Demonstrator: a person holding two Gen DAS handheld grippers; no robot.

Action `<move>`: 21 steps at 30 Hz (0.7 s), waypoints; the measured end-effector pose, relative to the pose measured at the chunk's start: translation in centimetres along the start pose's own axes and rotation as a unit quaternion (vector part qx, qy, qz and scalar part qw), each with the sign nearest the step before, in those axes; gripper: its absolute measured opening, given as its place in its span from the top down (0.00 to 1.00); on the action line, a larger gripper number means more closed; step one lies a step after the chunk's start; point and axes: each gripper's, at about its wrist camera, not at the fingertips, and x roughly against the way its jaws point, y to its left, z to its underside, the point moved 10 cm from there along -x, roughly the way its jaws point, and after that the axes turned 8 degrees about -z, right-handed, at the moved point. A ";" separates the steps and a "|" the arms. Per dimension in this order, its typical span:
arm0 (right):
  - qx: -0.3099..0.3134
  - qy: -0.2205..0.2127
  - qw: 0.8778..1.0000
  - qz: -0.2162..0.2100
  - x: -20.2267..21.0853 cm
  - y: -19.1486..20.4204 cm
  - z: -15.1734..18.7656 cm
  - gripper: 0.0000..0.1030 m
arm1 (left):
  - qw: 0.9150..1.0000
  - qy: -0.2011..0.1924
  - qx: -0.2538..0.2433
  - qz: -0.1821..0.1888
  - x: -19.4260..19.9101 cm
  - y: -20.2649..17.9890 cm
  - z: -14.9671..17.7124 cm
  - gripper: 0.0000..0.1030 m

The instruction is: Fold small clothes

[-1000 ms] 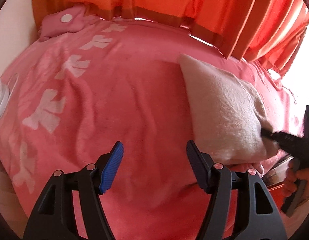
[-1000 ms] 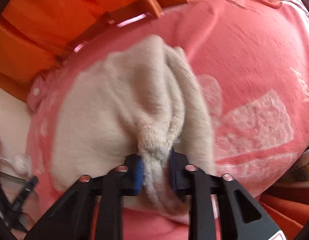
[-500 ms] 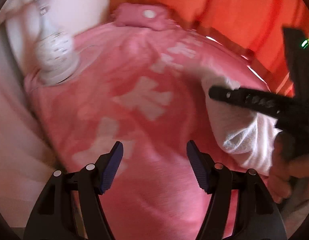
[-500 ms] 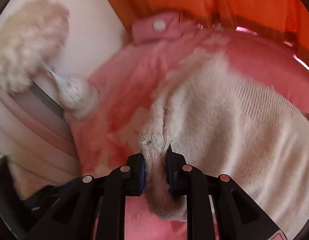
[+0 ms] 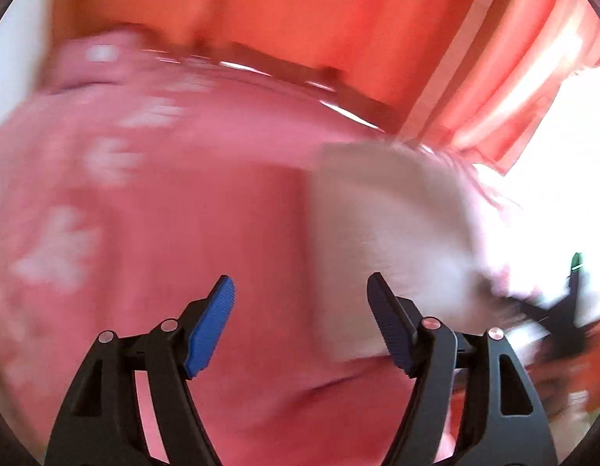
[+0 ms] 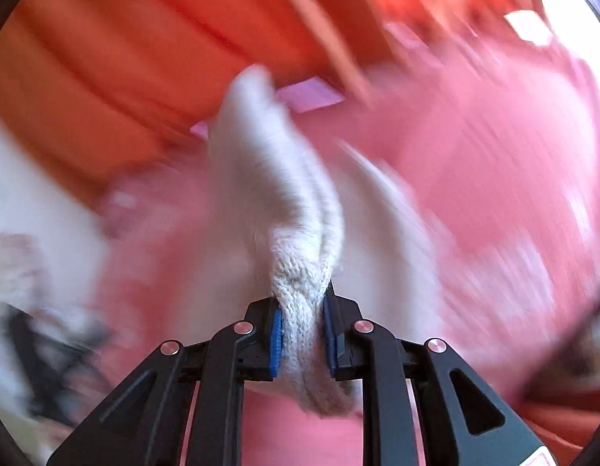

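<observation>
1. The right tongs (image 6: 302, 339) are clamping a bunched ribbed edge of the cream knit garment (image 6: 261, 178), as in both earlier frames.
2. The left tongs (image 5: 300, 322) are standing spread apart, grasping nothing, unchanged from a second ago.
3. The garment is lying on the pink blanket (image 5: 164, 233), at 2 o'clock from the left tongs; half a second ago it was hanging lifted near the right tongs.
4. Both views are blurring heavily now, so motion is likely under way.
5. Judgement: the garment is being laid back down and a fold is progressing.
6. The orange curtain (image 5: 300, 7) is hanging at 12 o'clock.
</observation>
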 end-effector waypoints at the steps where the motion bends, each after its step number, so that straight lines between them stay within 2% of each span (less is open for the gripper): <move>1: -0.027 0.000 0.999 -0.020 -1.2 -2.0 1.5 0.82 | 1.000 0.007 -0.007 0.014 -1.1 -1.9 0.2 0.33; 2: -0.048 -0.025 0.997 -0.056 -0.4 -2.2 1.5 0.81 | 1.000 0.015 -0.010 0.021 -2.3 -3.4 0.5 0.33; 4: -0.066 -0.030 0.994 -0.082 0.7 -1.6 1.2 0.76 | 0.999 0.040 -0.017 0.029 -4.4 -6.0 1.2 0.33; 5: -0.056 -0.045 0.994 -0.078 1.7 -0.9 0.5 0.73 | 0.998 0.048 -0.018 0.029 -5.1 -6.7 1.4 0.33; 8: -0.009 -0.071 0.996 -0.055 3.1 0.3 -1.9 0.72 | 0.998 0.057 -0.018 0.027 -6.2 -7.9 1.4 0.32; 10: 0.006 -0.075 0.996 -0.049 2.4 0.4 -3.7 0.56 | 0.998 0.061 -0.023 0.007 -7.2 -8.0 1.2 0.30; 13: 0.005 -0.056 0.998 -0.042 0.7 -0.8 -5.7 0.55 | 0.998 0.057 -0.026 -0.018 -8.6 -7.7 0.7 0.28; 15: 0.003 -0.041 0.998 -0.048 -1.4 -0.9 -6.9 0.55 | 0.997 0.049 -0.039 -0.034 -9.0 -7.9 0.7 0.26; 17: 0.015 -0.032 0.999 -0.037 -2.9 -0.7 -8.2 0.55 | 0.997 0.042 -0.053 -0.049 -9.2 -7.8 0.7 0.26; 18: 0.032 -0.034 0.998 -0.032 -3.4 -0.1 -8.8 0.67 | 0.996 0.041 -0.058 -0.054 -9.3 -7.8 0.6 0.25; 19: 0.042 -0.034 0.998 -0.034 -3.3 0.6 -9.2 0.87 | 0.996 0.040 -0.062 -0.059 -9.3 -7.8 0.6 0.25; 21: 0.059 -0.057 0.995 -0.064 -1.5 3.0 -10.3 0.88 | 0.995 0.036 -0.061 -0.067 -9.0 -7.5 0.5 0.25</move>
